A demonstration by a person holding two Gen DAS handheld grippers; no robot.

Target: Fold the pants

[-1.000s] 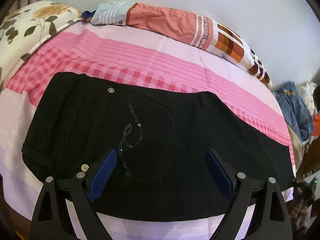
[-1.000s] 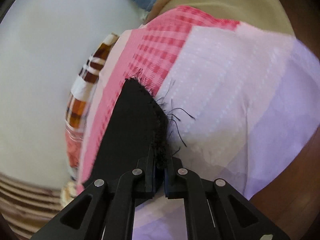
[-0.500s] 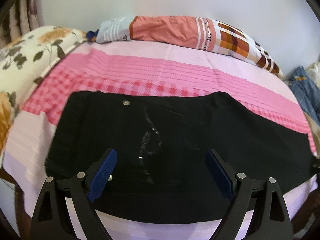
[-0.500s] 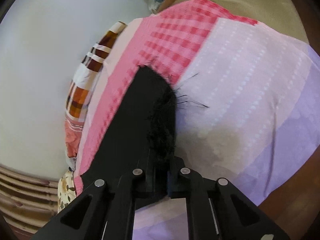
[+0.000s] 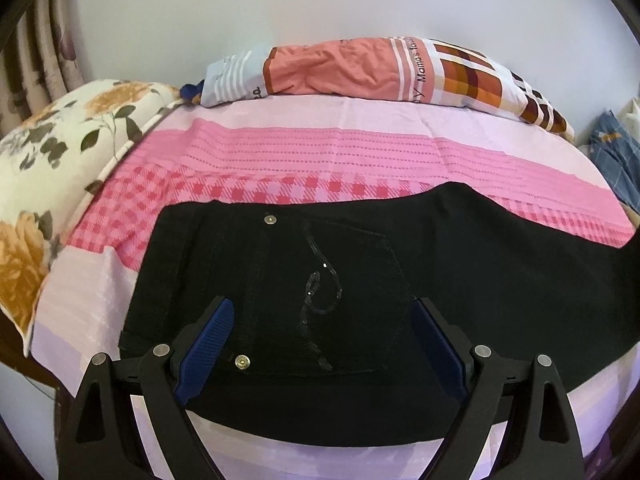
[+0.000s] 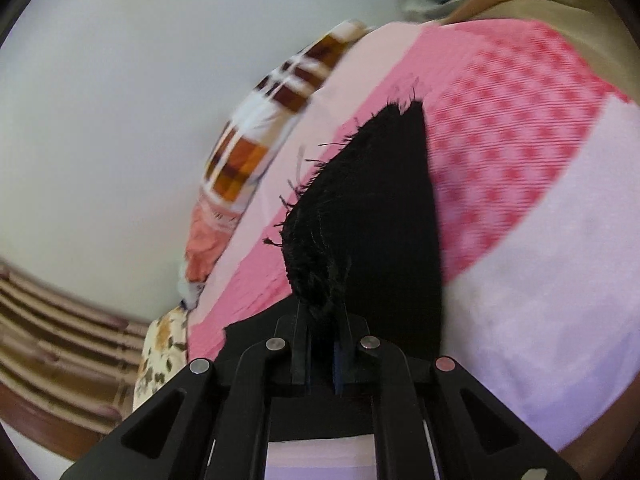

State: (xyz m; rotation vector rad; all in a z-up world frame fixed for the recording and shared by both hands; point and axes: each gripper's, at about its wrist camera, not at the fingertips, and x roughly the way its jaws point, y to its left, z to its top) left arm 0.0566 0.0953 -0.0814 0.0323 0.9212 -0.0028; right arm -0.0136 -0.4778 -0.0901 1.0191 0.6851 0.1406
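Note:
Black pants [image 5: 360, 280] lie flat across the pink and lilac bed sheet [image 5: 320, 152], waist to the left, legs running off to the right. A sequin swirl marks the back pocket [image 5: 320, 292]. My left gripper [image 5: 320, 336] hovers open over that pocket, its blue pads [image 5: 208, 340] wide apart and holding nothing. In the right wrist view my right gripper [image 6: 322, 316] is shut on the frayed black hem [image 6: 344, 200] of a pant leg, which is lifted off the sheet [image 6: 540, 280] and stands up in front of the camera.
A floral pillow [image 5: 60, 168] lies at the bed's left end. A striped orange and plaid pillow [image 5: 380, 72] rests against the white wall. Blue checked clothes [image 5: 616, 152] are piled at the right. Curtains [image 6: 48, 328] hang at the left.
My right gripper has lifted the frayed hem off the sheet and carried it toward the waist end. The left wrist view has tilted and rolled, so the pants sit lower and more centred.

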